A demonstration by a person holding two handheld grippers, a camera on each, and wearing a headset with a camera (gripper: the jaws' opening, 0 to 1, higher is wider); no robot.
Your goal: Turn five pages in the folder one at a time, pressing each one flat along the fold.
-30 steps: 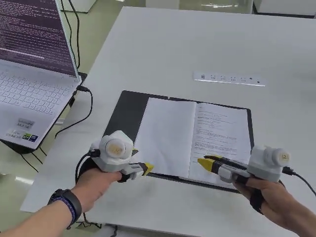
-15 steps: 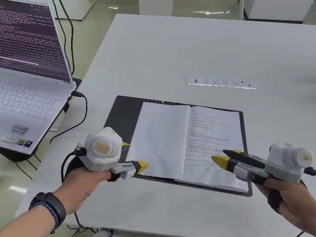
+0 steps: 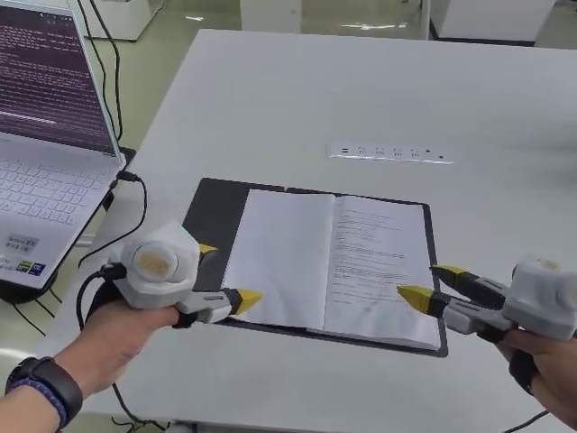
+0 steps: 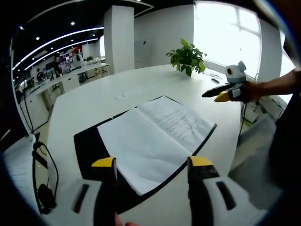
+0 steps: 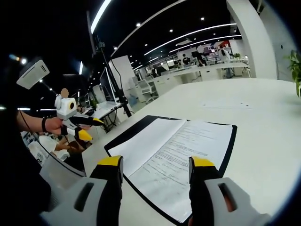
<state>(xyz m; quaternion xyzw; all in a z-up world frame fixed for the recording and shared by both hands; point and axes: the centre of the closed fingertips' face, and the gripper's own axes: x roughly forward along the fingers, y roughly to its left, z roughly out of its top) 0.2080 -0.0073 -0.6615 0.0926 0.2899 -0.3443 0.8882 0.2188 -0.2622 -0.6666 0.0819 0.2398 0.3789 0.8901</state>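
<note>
A black folder (image 3: 209, 224) lies open on the white table (image 3: 315, 90), with a blank left page (image 3: 275, 257) and a printed right page (image 3: 379, 262). Both pages lie flat. My left gripper (image 3: 227, 273) hovers open at the folder's near left corner, nothing between its yellow fingertips. In its own view the left gripper (image 4: 153, 162) frames the folder (image 4: 87, 146), with the right gripper (image 4: 221, 94) beyond. My right gripper (image 3: 431, 283) is open above the printed page's near right corner. The right gripper view has its jaws (image 5: 156, 162) apart over the folder (image 5: 141, 126), and the left gripper (image 5: 90, 128) at left.
An open laptop (image 3: 45, 135) sits at the table's left edge, its cable (image 3: 135, 216) trailing toward the folder. A white power strip (image 3: 388, 153) lies beyond the folder. A potted plant (image 4: 187, 56) stands at the far end of the table.
The head camera has shifted. My right gripper has drawn back to the right, from the printed page's lower middle to its right corner, and its jaws have opened wider. The left gripper stays by the near left corner.
</note>
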